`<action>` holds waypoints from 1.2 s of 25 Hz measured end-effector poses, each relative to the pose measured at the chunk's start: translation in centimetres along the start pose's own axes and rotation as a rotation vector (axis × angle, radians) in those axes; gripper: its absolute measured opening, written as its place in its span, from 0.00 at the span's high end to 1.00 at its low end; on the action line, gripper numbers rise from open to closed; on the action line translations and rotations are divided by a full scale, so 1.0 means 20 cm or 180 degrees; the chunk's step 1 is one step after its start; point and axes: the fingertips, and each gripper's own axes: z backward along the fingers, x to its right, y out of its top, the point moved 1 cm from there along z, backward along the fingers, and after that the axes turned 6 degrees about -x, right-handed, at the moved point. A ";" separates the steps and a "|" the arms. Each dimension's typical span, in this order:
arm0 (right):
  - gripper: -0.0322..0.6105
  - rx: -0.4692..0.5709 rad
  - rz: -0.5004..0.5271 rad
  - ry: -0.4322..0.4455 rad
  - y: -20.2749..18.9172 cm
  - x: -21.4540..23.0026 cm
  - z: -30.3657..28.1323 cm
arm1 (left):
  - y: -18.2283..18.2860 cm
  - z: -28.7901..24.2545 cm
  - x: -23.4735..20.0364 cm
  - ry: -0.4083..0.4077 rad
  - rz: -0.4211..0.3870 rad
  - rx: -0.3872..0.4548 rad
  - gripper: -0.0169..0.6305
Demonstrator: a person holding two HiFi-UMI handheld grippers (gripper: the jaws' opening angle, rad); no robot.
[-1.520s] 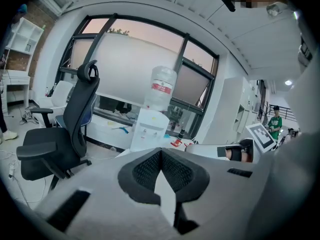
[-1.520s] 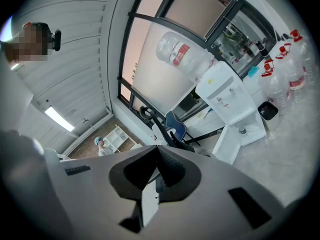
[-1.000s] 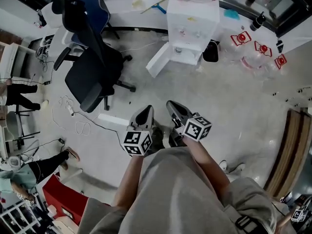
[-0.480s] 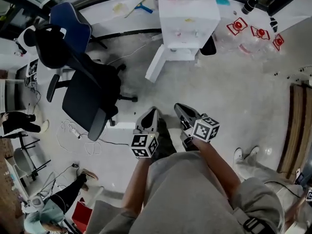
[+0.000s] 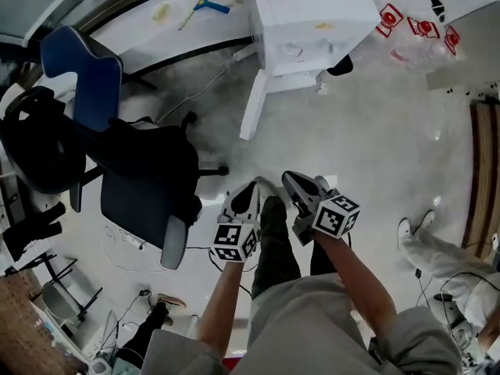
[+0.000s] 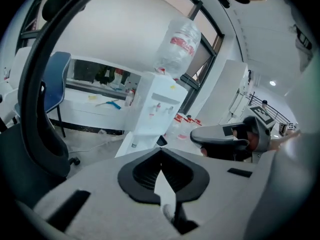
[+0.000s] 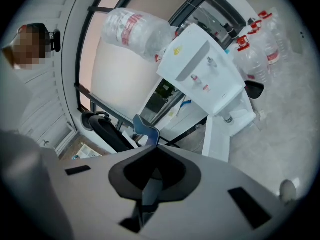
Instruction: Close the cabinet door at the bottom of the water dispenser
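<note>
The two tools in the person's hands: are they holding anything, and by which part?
Nothing is held. The left tool and right tool both have jaws together, empty, and neither touches the door.

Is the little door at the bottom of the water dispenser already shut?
No, the cabinet door stands swung out from the base of the water dispenser, well open.

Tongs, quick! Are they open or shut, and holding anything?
Left tongs: shut, holding nothing.
Right tongs: shut, holding nothing.
</note>
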 end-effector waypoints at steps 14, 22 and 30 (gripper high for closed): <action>0.93 -0.0036 -0.0266 -0.0085 -0.12 0.60 -0.23 | -0.33 -0.50 -0.29 0.0131 0.0004 -0.0162 0.96; 0.93 -0.0058 -0.0284 -0.0073 -0.21 0.83 -0.33 | -0.50 -0.73 -0.53 0.0152 -0.0444 -0.0040 0.96; 0.93 0.0008 -0.0439 -0.0052 -0.28 1.06 -0.43 | -0.66 -0.99 -0.80 0.0143 -0.0304 0.0001 0.95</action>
